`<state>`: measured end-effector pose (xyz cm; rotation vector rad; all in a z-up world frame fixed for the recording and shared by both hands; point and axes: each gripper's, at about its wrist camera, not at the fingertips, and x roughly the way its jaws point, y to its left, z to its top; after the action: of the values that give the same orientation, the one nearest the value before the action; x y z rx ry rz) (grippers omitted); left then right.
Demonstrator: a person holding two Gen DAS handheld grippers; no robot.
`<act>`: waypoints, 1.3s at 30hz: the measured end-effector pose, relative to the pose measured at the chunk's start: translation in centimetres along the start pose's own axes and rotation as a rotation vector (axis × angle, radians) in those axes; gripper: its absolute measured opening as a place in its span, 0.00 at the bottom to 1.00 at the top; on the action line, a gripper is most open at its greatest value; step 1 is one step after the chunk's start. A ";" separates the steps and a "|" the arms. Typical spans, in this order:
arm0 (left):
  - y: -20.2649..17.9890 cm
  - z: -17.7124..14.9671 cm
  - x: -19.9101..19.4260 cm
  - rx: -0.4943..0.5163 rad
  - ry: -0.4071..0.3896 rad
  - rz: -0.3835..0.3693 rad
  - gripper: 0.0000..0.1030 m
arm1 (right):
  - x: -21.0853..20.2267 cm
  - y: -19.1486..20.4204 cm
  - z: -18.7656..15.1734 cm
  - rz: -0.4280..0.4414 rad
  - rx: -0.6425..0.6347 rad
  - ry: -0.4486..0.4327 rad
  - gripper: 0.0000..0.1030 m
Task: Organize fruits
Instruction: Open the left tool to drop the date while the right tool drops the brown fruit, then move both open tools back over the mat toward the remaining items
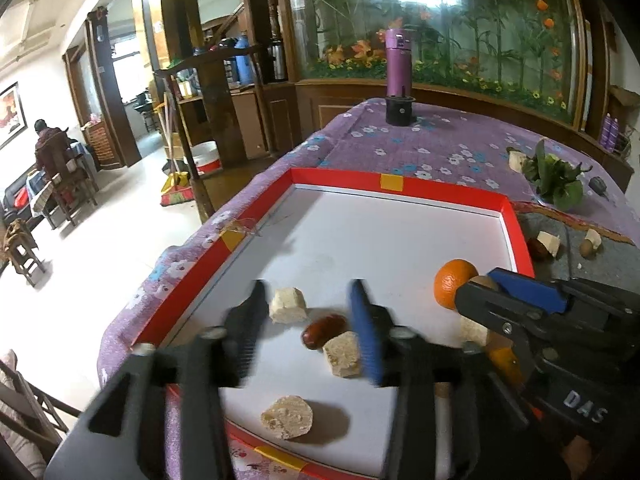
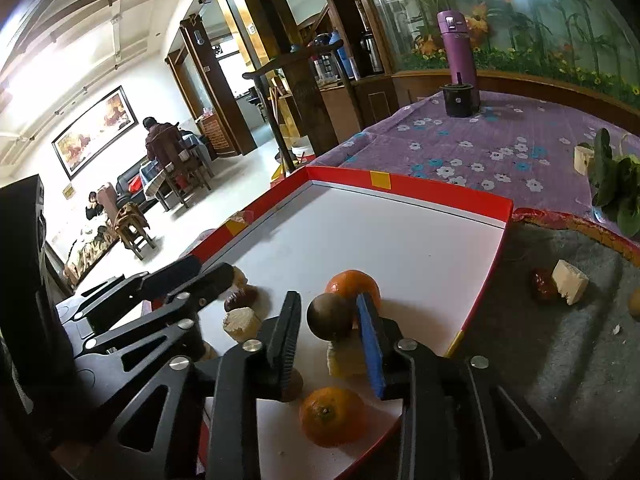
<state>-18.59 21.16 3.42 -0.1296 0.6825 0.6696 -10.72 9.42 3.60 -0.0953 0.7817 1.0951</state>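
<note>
Placement is the step in hand, by my judgement: your right gripper (image 2: pixel 330 334) hangs over the near right part of the red-rimmed tray (image 2: pixel 436 191) with a small brown round fruit (image 2: pixel 329 316) between its fingers. The blue pad touches the fruit's right side, but a gap shows on the left, so the jaws stand apart and I cannot tell whether the fruit is gripped or resting. One orange (image 2: pixel 354 285) sits just behind it, a second orange (image 2: pixel 332 416) nearer you, and a pale cube lies beneath. Your left gripper (image 1: pixel 310 328) hovers low over the tray's near left, jaws apart, straddling a red date (image 1: pixel 323 331) and a beige cube (image 1: pixel 344 354). Next, you probably need to fetch the date and cube lying off the tray to the right.
</note>
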 end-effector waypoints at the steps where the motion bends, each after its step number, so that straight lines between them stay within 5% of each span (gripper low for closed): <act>1: 0.0 0.0 -0.1 -0.003 -0.008 0.012 0.65 | -0.2 0.0 0.0 0.003 -0.001 -0.010 0.43; 5: -0.1 0.0 -0.3 -0.004 -0.023 0.028 0.72 | -1.1 -0.5 0.4 -0.014 0.020 -0.057 0.52; 15: -0.5 -0.5 -0.3 -0.022 -0.008 0.009 0.75 | -1.3 -4.4 1.1 -0.032 0.193 -0.062 0.54; 24: -1.8 0.7 -2.4 0.029 -0.047 -0.019 0.76 | -4.0 -9.0 1.7 0.047 0.367 -0.068 0.54; 32: -6.4 1.3 -4.6 0.133 -0.082 -0.151 0.80 | -10.6 -19.8 3.1 -0.221 0.377 -0.081 0.54; 39: -12.6 2.1 -4.7 0.250 -0.037 -0.288 0.80 | -9.8 -27.2 -0.1 -0.202 0.550 -0.061 0.52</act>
<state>-12.41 9.45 6.68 0.0159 0.6901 0.3068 9.43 -11.15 1.35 0.3162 0.9705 0.6608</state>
